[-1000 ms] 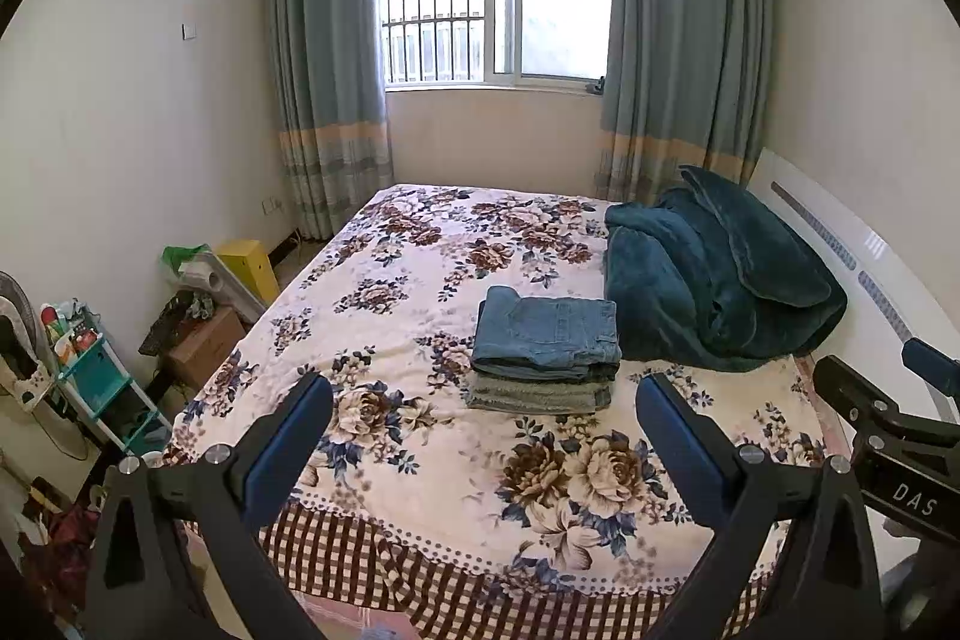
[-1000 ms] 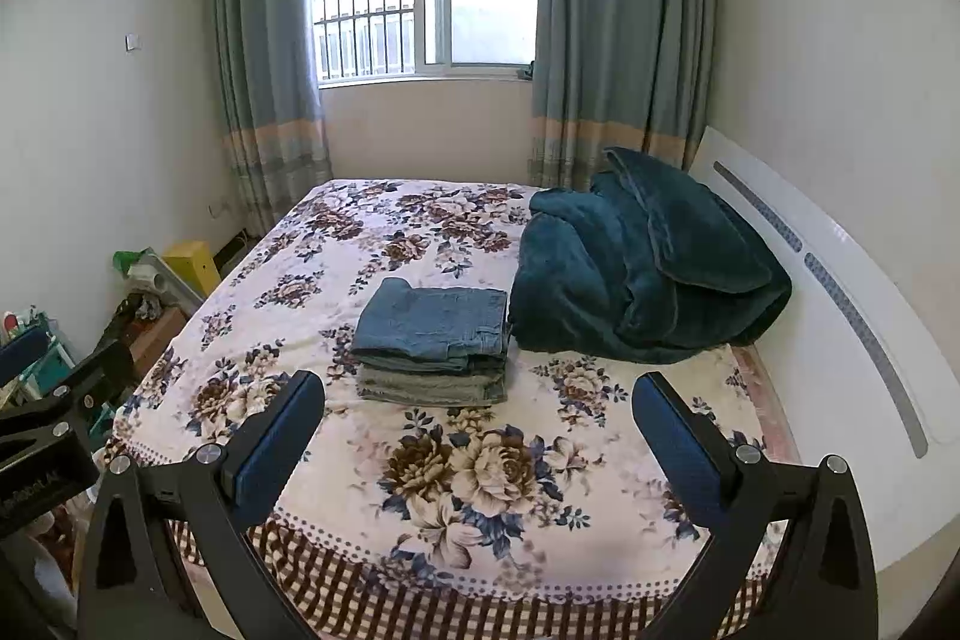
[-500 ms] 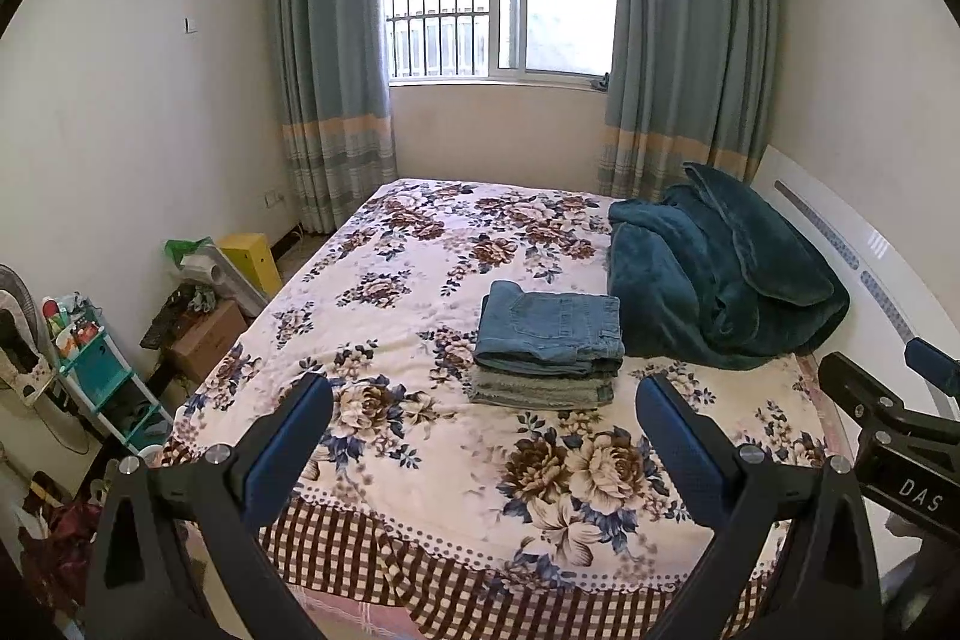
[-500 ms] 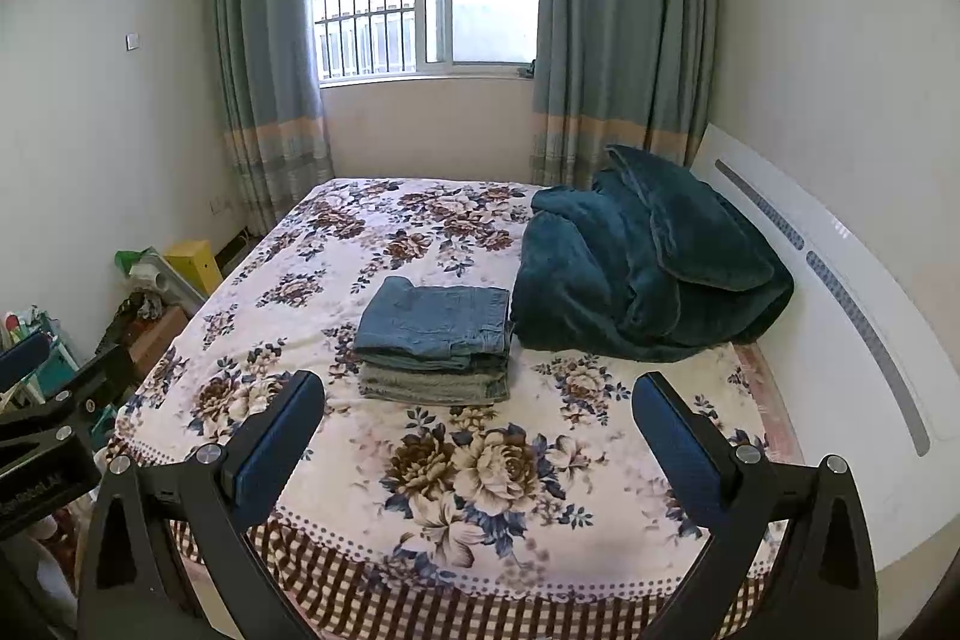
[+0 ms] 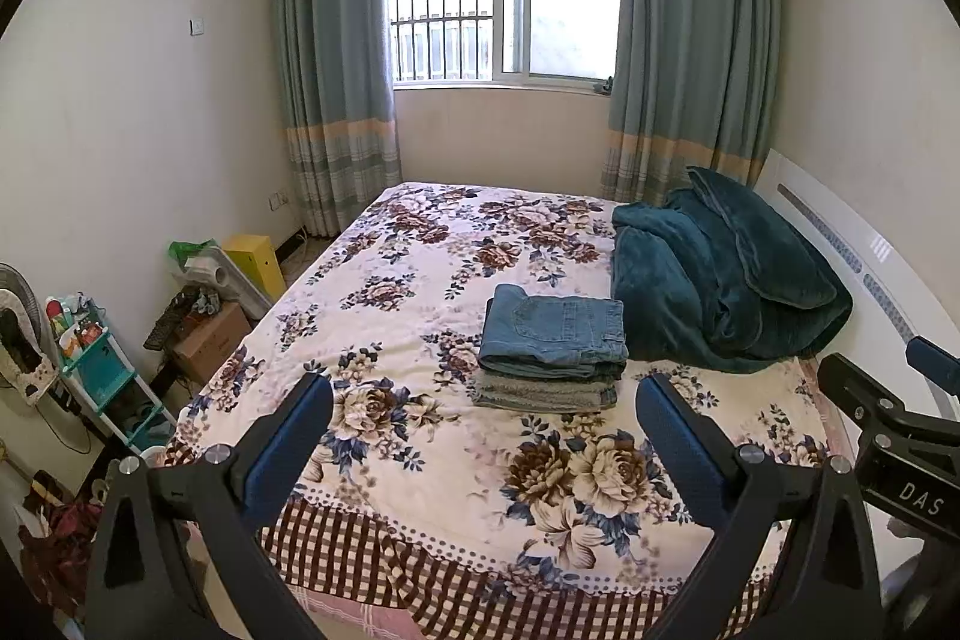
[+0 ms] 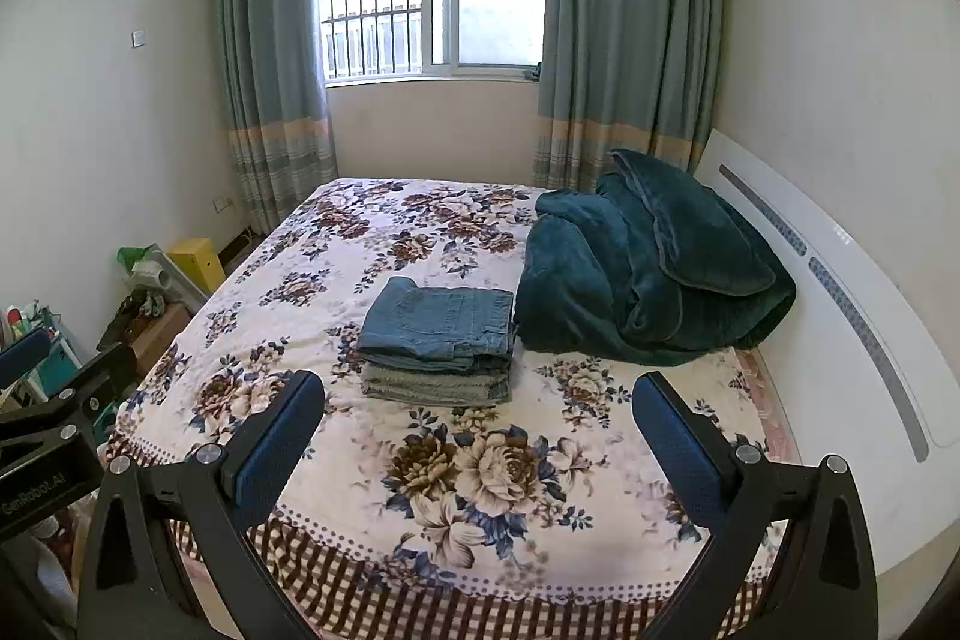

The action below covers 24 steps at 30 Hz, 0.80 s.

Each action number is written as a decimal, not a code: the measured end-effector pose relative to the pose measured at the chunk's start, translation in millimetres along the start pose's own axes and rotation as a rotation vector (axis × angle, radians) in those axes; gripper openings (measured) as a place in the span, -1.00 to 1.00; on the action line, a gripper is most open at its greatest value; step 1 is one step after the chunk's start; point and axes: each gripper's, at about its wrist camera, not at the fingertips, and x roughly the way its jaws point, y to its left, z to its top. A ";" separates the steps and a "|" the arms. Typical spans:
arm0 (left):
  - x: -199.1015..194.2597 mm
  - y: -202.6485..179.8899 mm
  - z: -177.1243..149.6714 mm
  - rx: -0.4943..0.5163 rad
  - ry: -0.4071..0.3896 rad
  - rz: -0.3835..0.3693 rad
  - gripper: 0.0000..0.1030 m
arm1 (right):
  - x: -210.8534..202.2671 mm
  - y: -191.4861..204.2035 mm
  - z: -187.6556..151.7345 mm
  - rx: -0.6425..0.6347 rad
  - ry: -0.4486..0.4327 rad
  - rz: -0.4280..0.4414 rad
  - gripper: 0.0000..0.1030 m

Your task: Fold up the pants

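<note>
Two pairs of folded pants sit stacked near the middle of a bed [image 5: 420, 466]: blue denim jeans [image 5: 555, 331] folded into a thick, soft-edged rectangle, resting on a grey-green folded pair [image 5: 543, 393] of coarser weave. The bedspread [image 6: 480, 466] is a quilted cream cotton printed with brown and blue roses, edged at the near side in brown-and-white check. Just right of the stack, a plush teal blanket [image 6: 648, 280] lies heaped against the smooth white headboard [image 6: 840, 316]. The left gripper [image 5: 483, 427] and right gripper [image 6: 477, 427] hover over the bed's near edge, well apart from the stack, fingers spread wide and grasping nothing, their blue pads textured. At far left on the floor, a teal plastic rack [image 5: 99, 370] carries bottles, beside a brown cardboard box [image 5: 210, 340] and a yellow box [image 5: 255, 262].
</note>
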 end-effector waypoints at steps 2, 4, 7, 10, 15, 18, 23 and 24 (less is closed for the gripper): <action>-0.1 0.1 -0.1 0.000 -0.001 0.002 1.00 | 0.5 0.9 0.6 -0.005 -0.001 0.000 1.00; -0.2 0.2 -0.3 -0.001 0.000 0.002 1.00 | 1.3 1.0 0.2 -0.007 0.000 0.000 1.00; -0.4 0.4 -0.3 -0.001 -0.001 0.004 1.00 | 2.0 1.8 0.2 -0.011 0.000 0.000 1.00; -0.4 0.4 -0.6 0.000 -0.001 0.004 1.00 | 1.6 2.1 0.4 -0.010 -0.001 0.002 1.00; -0.7 -0.5 -0.4 0.001 0.004 0.004 1.00 | 1.6 1.9 0.4 -0.011 -0.001 0.005 1.00; -2.0 0.2 -0.6 0.002 0.006 0.000 1.00 | 2.0 2.9 -0.1 -0.014 0.000 0.005 1.00; -3.8 2.8 -1.9 -0.001 0.007 0.001 1.00 | 1.9 3.8 -0.4 -0.013 -0.001 0.003 1.00; -3.7 3.0 -1.7 -0.001 0.007 0.001 1.00 | 2.6 3.6 -0.7 -0.013 -0.001 0.003 1.00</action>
